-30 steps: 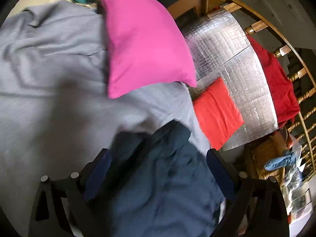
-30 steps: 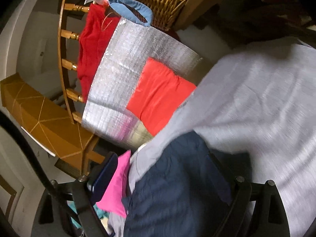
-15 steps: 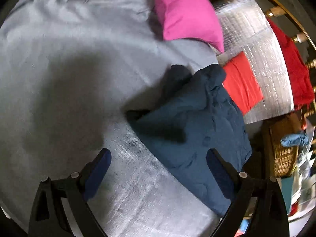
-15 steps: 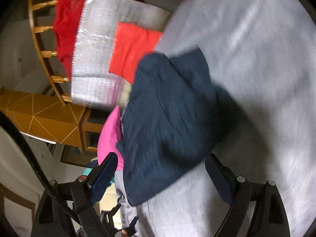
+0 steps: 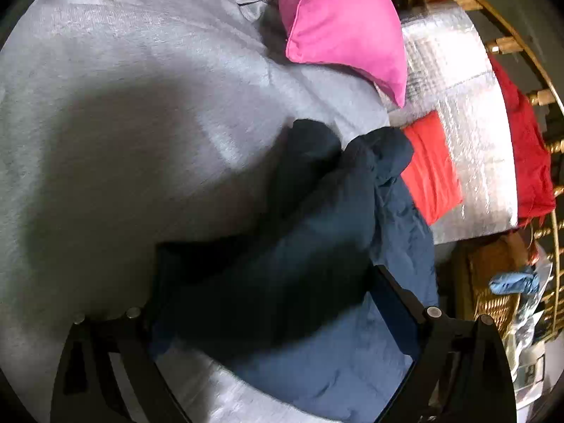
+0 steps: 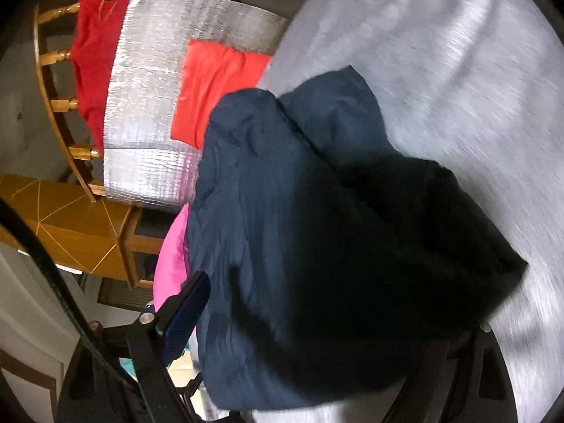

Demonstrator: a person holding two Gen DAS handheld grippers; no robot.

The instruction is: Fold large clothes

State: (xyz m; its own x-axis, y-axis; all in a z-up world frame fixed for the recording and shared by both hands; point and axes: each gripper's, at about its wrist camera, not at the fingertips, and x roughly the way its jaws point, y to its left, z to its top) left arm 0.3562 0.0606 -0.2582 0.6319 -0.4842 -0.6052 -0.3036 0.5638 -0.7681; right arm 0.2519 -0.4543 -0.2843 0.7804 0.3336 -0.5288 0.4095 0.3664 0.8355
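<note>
A dark navy garment (image 5: 317,246) lies bunched on the grey bed cover (image 5: 123,123). It also fills the middle of the right wrist view (image 6: 299,211). My left gripper (image 5: 278,313) is open, low over the garment, with cloth lying between its fingers. My right gripper (image 6: 338,313) is open too, close over the same garment; its right finger is hidden by dark cloth. Neither is closed on the fabric.
A pink pillow (image 5: 345,24) lies at the far side of the bed. A silver quilted cover (image 5: 458,123) with a folded red cloth (image 5: 430,172) sits beside it. A wooden railing (image 6: 53,81) holds a red garment (image 6: 91,67). A wicker basket (image 5: 493,282) stands at the right.
Both grippers have moved down closer to the navy garment. It now fills more of each view and reaches between the fingers. The jaws have stayed open.
</note>
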